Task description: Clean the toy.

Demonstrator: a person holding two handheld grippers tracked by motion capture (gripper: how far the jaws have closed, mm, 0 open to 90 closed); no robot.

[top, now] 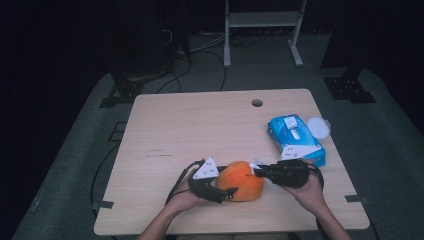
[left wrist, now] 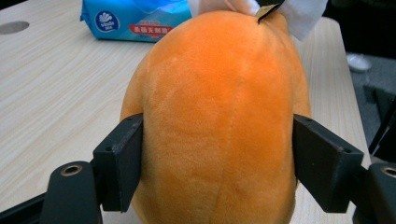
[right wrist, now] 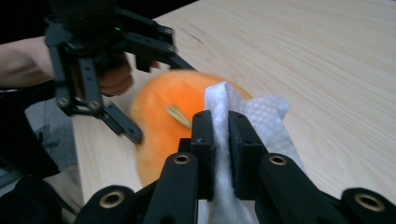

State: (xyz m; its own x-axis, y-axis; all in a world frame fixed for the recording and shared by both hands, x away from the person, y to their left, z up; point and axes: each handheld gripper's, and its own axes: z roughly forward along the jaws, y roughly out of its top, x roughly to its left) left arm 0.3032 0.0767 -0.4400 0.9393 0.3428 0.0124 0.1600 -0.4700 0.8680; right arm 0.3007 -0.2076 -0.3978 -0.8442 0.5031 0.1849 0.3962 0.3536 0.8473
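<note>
1. Orange plush toy (left wrist: 219,116) lies on the table (top: 200,125) near the front edge, between the left gripper (top: 220,192) fingers (left wrist: 119,163), which touch its sides.
2. Right gripper (right wrist: 222,135) fingers are clenched on a white wipe (right wrist: 266,116) laid against the plush toy's top.

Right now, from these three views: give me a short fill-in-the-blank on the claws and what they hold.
1. The left claw has its jaws on either side of an ____ plush toy.
2. The right claw is shut on a white ____.
3. The blue wipes pack lies on the table beside a round white ____.
Missing words: orange; tissue; lid
</note>
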